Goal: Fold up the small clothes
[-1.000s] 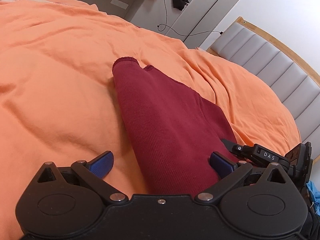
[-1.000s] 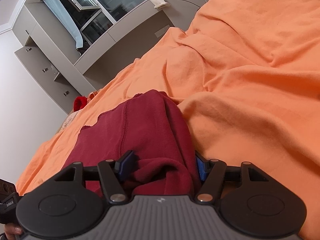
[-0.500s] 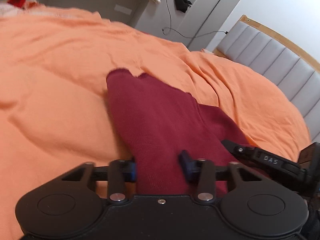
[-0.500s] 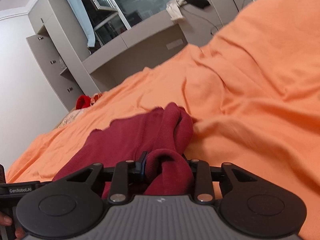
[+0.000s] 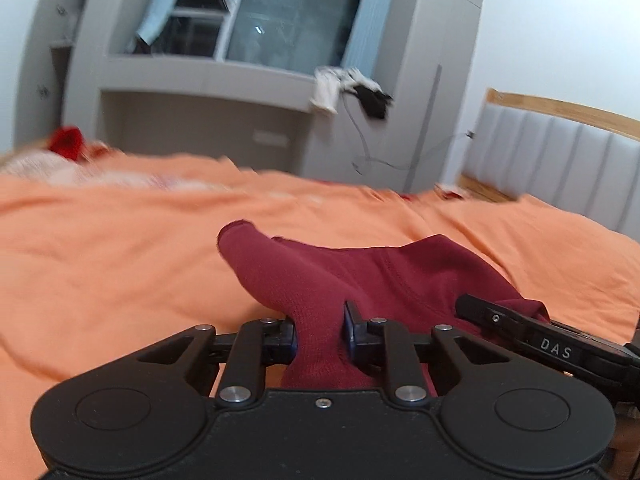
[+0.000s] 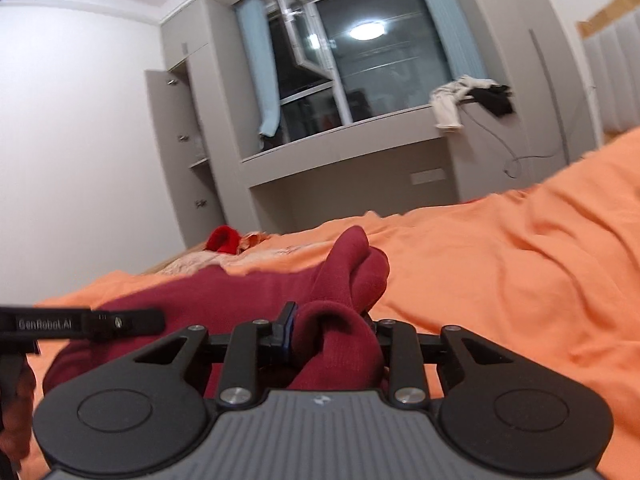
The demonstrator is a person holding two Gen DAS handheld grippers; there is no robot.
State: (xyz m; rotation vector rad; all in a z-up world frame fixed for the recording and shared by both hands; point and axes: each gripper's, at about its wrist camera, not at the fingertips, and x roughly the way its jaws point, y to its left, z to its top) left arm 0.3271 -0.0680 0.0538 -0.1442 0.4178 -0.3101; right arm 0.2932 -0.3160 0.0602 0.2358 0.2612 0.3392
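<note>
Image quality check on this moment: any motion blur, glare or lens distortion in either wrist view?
Left wrist view: background smeared by motion, the bedspread's far edge streaked, while the left gripper and the maroon garment pinched in it stay sharp. Right wrist view: milder blur, a ceiling lamp mirrored as glare in the window. Both views: fisheye bending of walls, dark vignette corners.

Dark red on orange

Plain maroon ribbed garment (image 5: 360,276) lies on a plain orange bedspread (image 5: 100,264); black grippers carry blue pads (image 5: 349,326); a bright red cloth (image 6: 222,238) shows left of centre; headboard (image 5: 560,160) grey, striped with seams.
</note>
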